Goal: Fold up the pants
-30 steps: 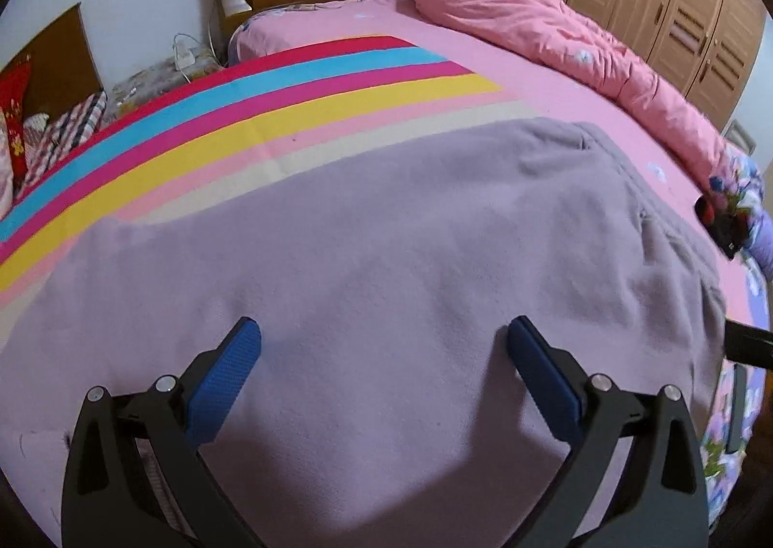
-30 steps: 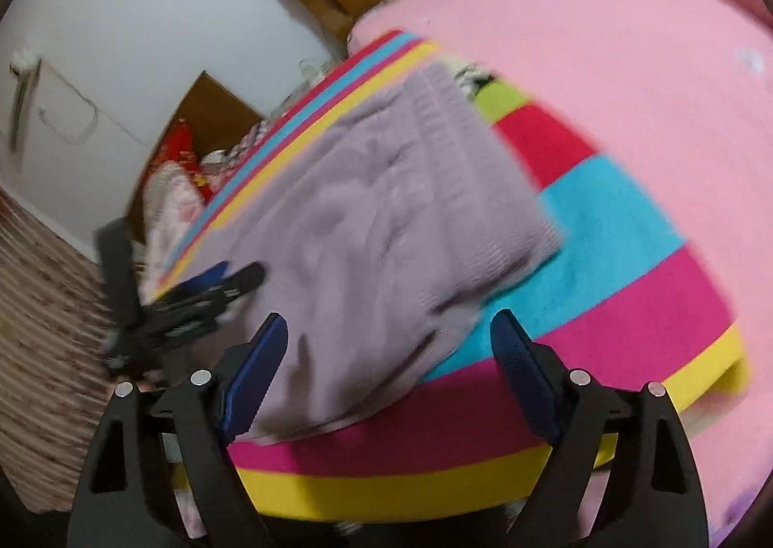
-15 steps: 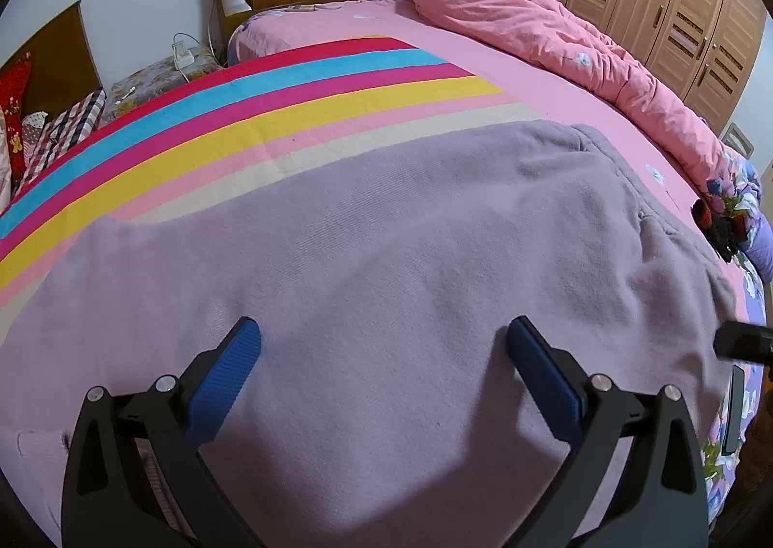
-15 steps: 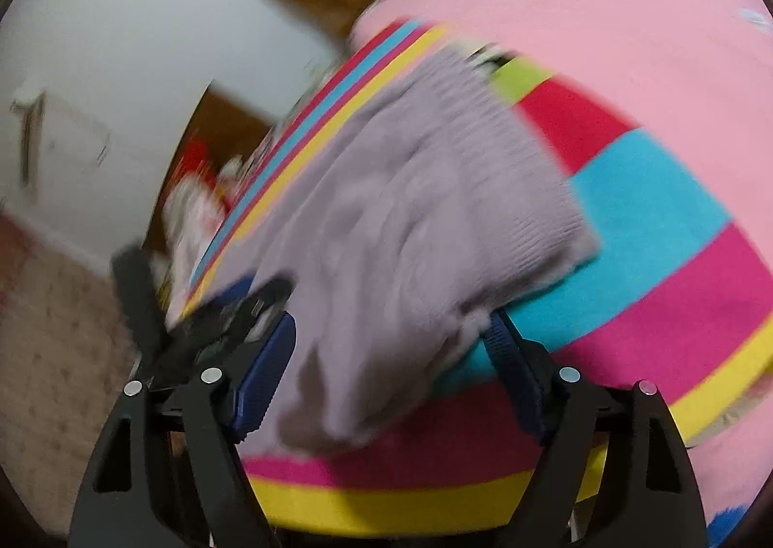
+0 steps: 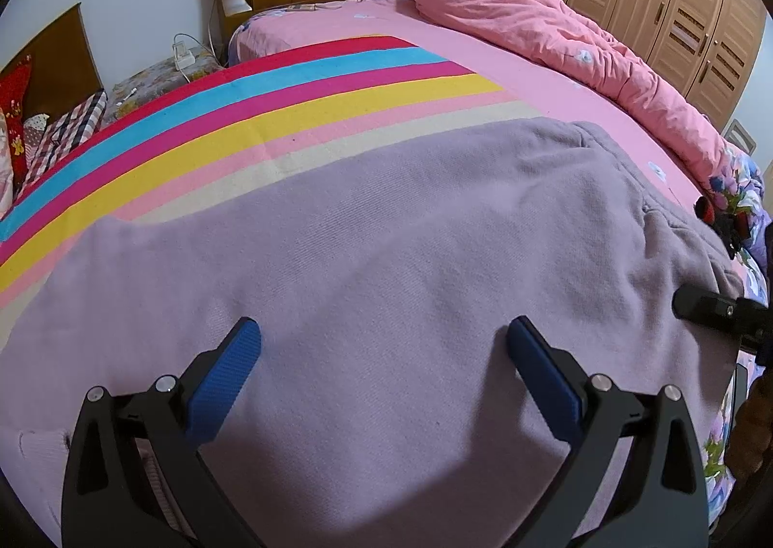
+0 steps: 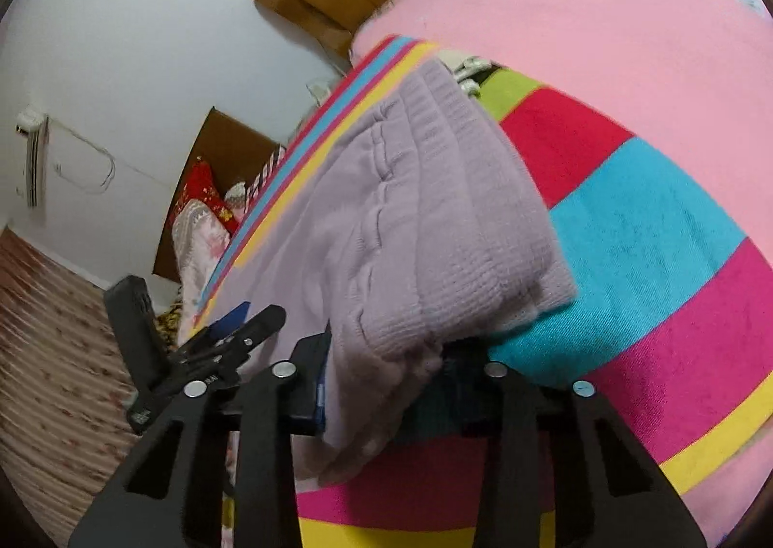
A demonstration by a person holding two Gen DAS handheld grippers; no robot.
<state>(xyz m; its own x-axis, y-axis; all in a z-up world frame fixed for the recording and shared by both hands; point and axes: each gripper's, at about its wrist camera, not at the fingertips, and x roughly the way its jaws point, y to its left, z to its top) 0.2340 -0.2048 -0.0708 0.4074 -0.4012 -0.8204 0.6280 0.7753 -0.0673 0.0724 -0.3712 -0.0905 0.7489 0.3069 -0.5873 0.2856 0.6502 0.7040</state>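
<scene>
Closing since a moment ago, right gripper [image 6: 386, 384] now pinches the lilac pants' [image 6: 396, 229] ribbed waistband; left gripper [image 5: 381, 355] hovers spread, no readable writing.

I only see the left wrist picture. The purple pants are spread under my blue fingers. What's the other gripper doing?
Observer: The right gripper is closing its jaws with the ribbed waistband corner of the purple pants between them.
Operator: What's under that corner?
Observer: The striped blanket, on its blue and magenta bands.
Operator: Is my gripper in that picture too?
Observer: Yes, the left gripper shows at the lower left, over the pants near the bed's edge.
</scene>
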